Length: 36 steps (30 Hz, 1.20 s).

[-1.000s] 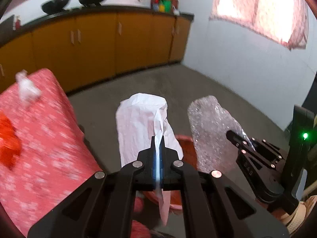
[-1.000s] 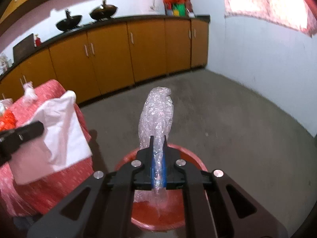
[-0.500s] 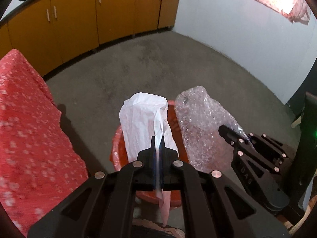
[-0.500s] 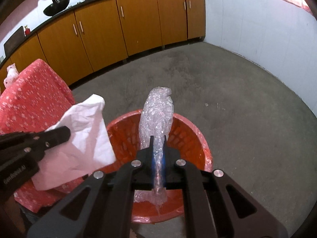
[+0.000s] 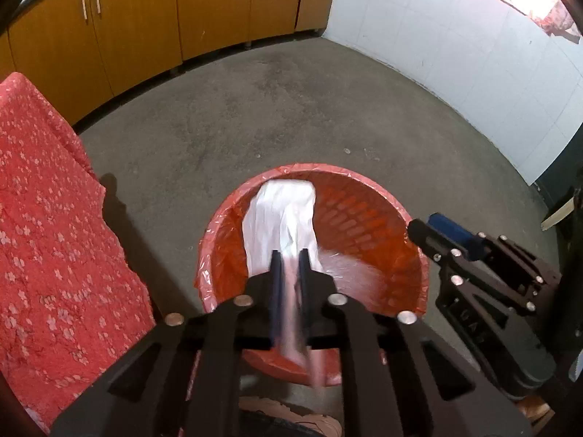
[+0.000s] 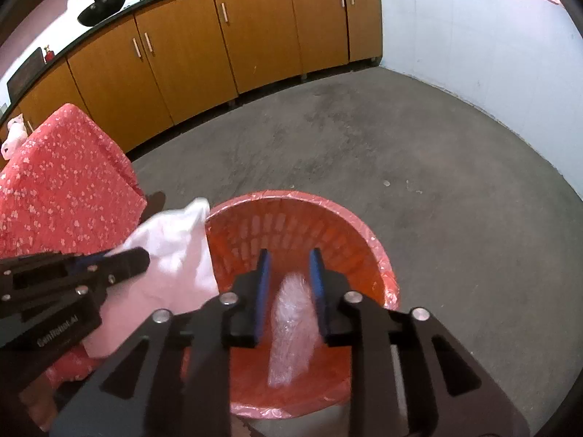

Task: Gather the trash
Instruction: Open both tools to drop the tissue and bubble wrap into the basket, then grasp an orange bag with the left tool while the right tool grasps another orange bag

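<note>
An orange-red bin with a red liner stands on the floor below both grippers; it also shows in the right wrist view. My left gripper has its jaws slightly apart, and the white plastic bag slips between them over the bin. The bag also shows in the right wrist view. My right gripper is open above the bin, and the bubble wrap drops between its fingers into the bin. The right gripper also shows in the left wrist view, empty.
A table with a red flowered cloth stands left of the bin, with a white crumpled bag on its far end. Orange cabinets line the back wall. A white tiled wall runs on the right. Grey floor lies around the bin.
Both grippers dropped lower over the bin. The right gripper opened and let go of the bubble wrap, which is falling in. The left jaws parted and the white bag is sliding out.
</note>
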Each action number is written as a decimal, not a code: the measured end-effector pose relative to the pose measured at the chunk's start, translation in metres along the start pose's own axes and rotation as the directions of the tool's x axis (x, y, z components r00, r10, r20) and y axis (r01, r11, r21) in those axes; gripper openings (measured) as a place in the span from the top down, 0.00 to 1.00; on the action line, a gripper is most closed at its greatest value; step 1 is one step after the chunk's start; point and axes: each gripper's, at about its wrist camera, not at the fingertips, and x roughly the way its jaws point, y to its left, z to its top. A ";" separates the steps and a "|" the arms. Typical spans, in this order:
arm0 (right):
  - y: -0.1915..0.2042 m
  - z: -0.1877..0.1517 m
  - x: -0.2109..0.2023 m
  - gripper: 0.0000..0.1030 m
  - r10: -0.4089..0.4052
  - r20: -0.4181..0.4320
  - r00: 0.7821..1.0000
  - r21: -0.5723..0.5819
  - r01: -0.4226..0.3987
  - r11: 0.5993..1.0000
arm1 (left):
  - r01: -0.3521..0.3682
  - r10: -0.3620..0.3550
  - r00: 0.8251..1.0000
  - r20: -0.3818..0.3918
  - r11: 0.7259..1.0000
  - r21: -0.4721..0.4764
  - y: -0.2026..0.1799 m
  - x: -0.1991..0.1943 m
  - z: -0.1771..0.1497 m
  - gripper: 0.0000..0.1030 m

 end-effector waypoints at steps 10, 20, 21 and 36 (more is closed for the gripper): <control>-0.005 0.010 -0.026 0.74 -0.034 0.056 0.998 0.008 0.034 0.999 | -0.044 0.044 0.996 0.073 0.999 -0.005 0.007 -0.025 0.004 0.79; 0.032 0.035 -0.081 0.68 0.056 0.141 0.988 -0.044 -0.051 0.998 | -0.097 0.121 0.962 0.244 0.989 -0.107 0.042 -0.136 -0.012 0.64; 0.041 0.038 -0.086 0.67 0.074 0.148 0.986 -0.057 -0.066 0.996 | -0.109 0.136 0.957 0.255 0.987 -0.119 0.047 -0.145 -0.015 0.64; 0.280 0.057 -0.159 0.61 0.507 0.096 0.856 -0.364 -0.444 0.819 | -0.408 0.593 0.722 0.358 0.782 -0.472 0.181 -0.306 -0.111 0.48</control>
